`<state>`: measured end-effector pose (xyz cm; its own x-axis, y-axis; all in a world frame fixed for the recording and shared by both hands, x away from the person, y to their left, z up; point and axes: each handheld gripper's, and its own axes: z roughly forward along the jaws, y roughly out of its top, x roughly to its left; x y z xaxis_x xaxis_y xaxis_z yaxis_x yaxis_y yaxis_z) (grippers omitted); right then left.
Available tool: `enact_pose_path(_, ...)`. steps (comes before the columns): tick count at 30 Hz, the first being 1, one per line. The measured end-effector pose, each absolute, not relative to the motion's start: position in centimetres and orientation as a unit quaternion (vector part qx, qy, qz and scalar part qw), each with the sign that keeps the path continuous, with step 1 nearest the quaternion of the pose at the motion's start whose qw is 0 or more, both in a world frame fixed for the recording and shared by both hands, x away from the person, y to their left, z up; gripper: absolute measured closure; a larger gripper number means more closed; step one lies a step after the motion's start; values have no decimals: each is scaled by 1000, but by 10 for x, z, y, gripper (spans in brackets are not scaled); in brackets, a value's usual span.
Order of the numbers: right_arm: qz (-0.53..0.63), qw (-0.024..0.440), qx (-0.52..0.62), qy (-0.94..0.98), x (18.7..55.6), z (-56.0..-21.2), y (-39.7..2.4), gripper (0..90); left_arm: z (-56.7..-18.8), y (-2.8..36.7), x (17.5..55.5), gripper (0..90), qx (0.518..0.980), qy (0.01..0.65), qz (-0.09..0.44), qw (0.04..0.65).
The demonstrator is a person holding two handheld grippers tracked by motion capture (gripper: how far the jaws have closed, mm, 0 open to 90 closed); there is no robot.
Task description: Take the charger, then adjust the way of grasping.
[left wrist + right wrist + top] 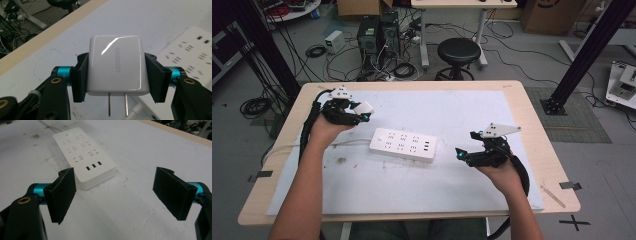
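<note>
White charger [116,66], white power strip [403,144]

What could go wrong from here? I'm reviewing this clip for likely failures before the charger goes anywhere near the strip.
1. The left gripper holds the white charger only by its smooth, glossy sides, so it may slip or twist if pushed into a socket.
2. The power strip lies loose on the table mat; the right gripper is open and off it, so the strip may slide.
3. The prongs point back toward the gripper, so turning may be needed first.
</note>
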<state>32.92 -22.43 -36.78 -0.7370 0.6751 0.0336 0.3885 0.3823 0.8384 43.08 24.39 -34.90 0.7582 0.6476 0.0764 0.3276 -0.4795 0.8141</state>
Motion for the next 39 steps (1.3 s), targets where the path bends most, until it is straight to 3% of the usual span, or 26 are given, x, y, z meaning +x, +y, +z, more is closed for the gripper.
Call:
enact_pose_path(8, 448, 149, 312, 825, 330, -365, -218, 191, -346, 234, 384, 425, 842, 250, 190, 439)
enact_pose_path(22, 446, 128, 305, 832, 330, -370, -209, 191, -354, 206, 349, 424, 854, 175, 169, 459)
enact_pose_path(39, 466, 46, 295, 833, 325, -385, -167, 191, -375, 157, 307, 425, 856, 53, 183, 481)
